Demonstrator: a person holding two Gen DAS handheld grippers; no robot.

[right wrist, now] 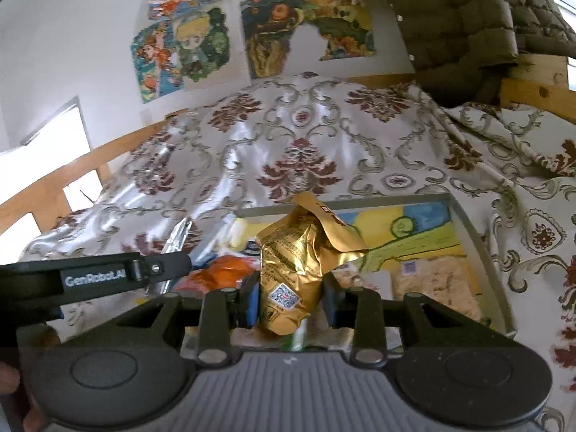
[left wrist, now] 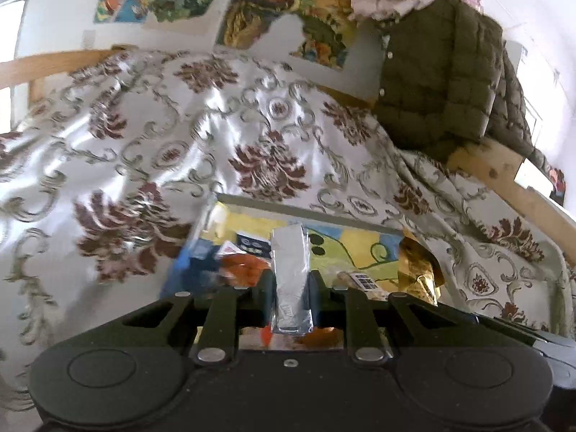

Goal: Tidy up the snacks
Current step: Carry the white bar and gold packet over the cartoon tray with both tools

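My left gripper [left wrist: 291, 284] is shut on a silver foil snack packet [left wrist: 289, 273], held upright above a grey-rimmed tray [left wrist: 309, 212] with a colourful picture bottom. My right gripper [right wrist: 291, 288] is shut on a crumpled gold snack packet [right wrist: 298, 262] over the same tray [right wrist: 478, 252]. The gold packet also shows at the right in the left wrist view [left wrist: 417, 270]. The left gripper's black arm [right wrist: 108, 273] crosses the right wrist view at the left. Orange packets [right wrist: 225, 270], a pale packet [right wrist: 435, 284] and a dark blue packet [left wrist: 253, 244] lie in the tray.
The tray sits on a bed covered by a shiny floral cloth [left wrist: 201, 136]. A wooden bed frame [left wrist: 504, 176] runs along the right, with an olive quilted jacket [left wrist: 432, 72] hanging on it. Posters [right wrist: 201, 46] cover the white wall behind.
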